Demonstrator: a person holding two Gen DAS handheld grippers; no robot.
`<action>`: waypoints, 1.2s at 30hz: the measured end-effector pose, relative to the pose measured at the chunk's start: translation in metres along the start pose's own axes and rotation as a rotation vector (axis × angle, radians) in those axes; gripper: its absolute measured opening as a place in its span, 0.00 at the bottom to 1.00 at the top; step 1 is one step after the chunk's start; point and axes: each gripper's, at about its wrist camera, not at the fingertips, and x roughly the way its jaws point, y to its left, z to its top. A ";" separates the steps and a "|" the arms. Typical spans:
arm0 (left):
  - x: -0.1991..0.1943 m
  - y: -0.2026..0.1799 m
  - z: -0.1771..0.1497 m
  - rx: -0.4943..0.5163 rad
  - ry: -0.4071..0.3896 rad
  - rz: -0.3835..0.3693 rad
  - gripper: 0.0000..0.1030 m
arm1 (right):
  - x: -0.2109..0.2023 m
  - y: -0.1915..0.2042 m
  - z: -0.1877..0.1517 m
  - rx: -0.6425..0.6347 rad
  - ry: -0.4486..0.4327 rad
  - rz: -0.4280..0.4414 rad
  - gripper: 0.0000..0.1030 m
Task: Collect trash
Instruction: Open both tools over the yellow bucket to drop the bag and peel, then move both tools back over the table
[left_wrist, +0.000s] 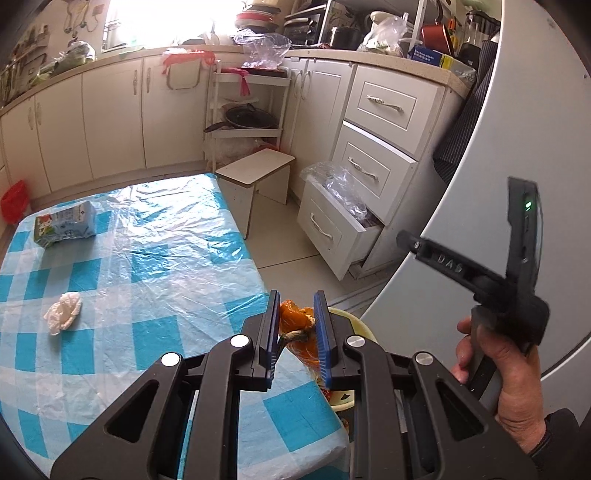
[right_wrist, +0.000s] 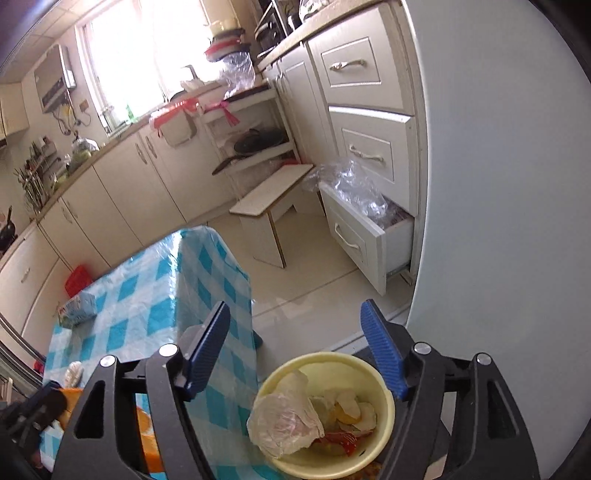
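My left gripper (left_wrist: 295, 325) is shut on an orange peel (left_wrist: 295, 320) and holds it past the table's right edge, above a pale yellow bin (left_wrist: 360, 323). My right gripper (right_wrist: 295, 345) is open and empty, just above the yellow bin (right_wrist: 384, 413), which holds a crumpled tissue (right_wrist: 284, 421), white scraps and a red wrapper. A crumpled white tissue (left_wrist: 63, 312) and a green and white carton (left_wrist: 64, 224) lie on the blue checked table (left_wrist: 147, 266). The carton also shows in the right wrist view (right_wrist: 79, 308).
A low white stool (left_wrist: 255, 175) stands on the floor beyond the table. A bottom drawer (left_wrist: 332, 229) stands open with a clear plastic bag in it. A grey fridge door (left_wrist: 480, 184) is close on the right. A red basket (left_wrist: 14, 201) sits at far left.
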 end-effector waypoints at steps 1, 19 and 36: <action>0.008 -0.003 -0.001 0.002 0.015 -0.003 0.17 | -0.003 -0.001 0.003 0.010 -0.019 0.003 0.71; 0.119 -0.063 -0.015 0.045 0.231 -0.022 0.19 | -0.015 -0.021 0.017 0.153 -0.096 0.081 0.71; 0.064 -0.019 -0.008 -0.006 0.145 0.022 0.36 | -0.006 -0.009 0.016 0.141 -0.064 0.096 0.71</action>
